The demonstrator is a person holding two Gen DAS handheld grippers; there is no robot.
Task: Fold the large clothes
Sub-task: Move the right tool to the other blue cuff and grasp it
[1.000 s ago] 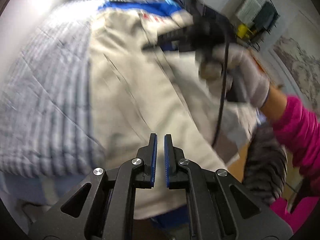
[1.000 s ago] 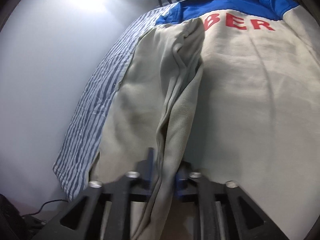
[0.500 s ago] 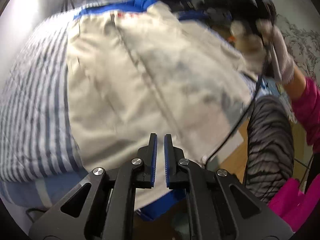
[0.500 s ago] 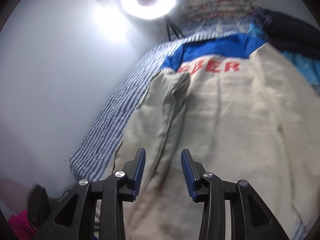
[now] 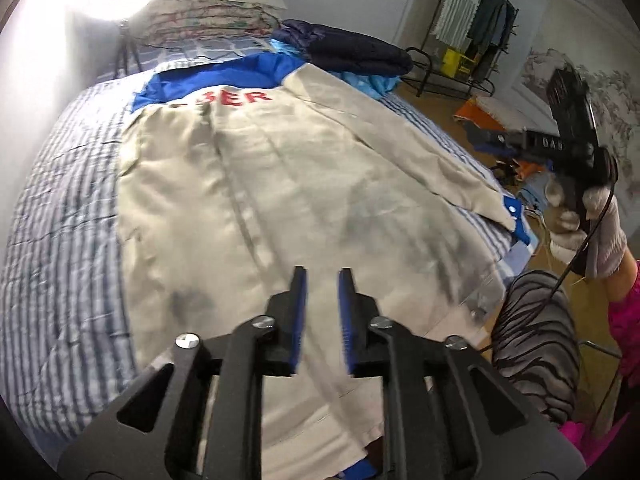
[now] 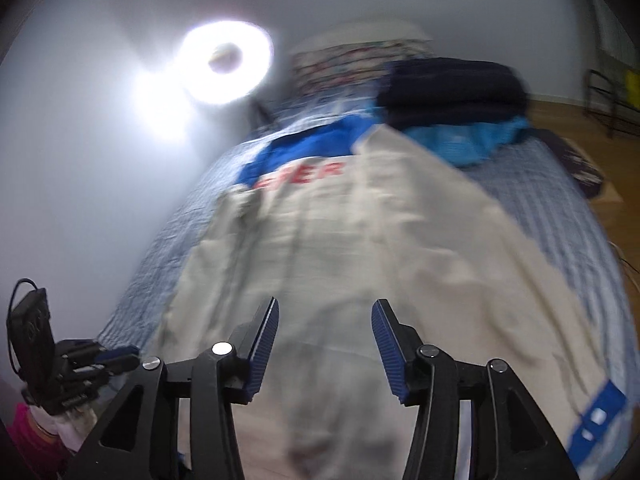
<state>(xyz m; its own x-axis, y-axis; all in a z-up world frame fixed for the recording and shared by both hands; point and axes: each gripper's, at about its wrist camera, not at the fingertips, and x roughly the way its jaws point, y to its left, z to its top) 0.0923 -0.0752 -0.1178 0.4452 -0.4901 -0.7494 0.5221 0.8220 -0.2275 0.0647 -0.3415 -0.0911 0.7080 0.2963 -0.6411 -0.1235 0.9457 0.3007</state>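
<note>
— Where's the garment from your tools?

— The beige jacket (image 5: pixel 280 184) lies flat on the striped bed (image 5: pixel 60 208), directly ahead and below both, its long axis running away from me toward the blue collar.

— Fingers?

— My left gripper (image 5: pixel 322 292) is slightly apart, my right gripper (image 6: pixel 325 320) wide apart; both hold nothing.

— Which arm goes?

— Right, I'd judge: the unfolded sleeve (image 5: pixel 400 148) lies on its side.

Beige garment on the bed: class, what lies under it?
The beige garment lies on a blue-striped bedcover, which shows along both sides. Whatever is directly beneath its middle is covered and cannot be seen.
</note>
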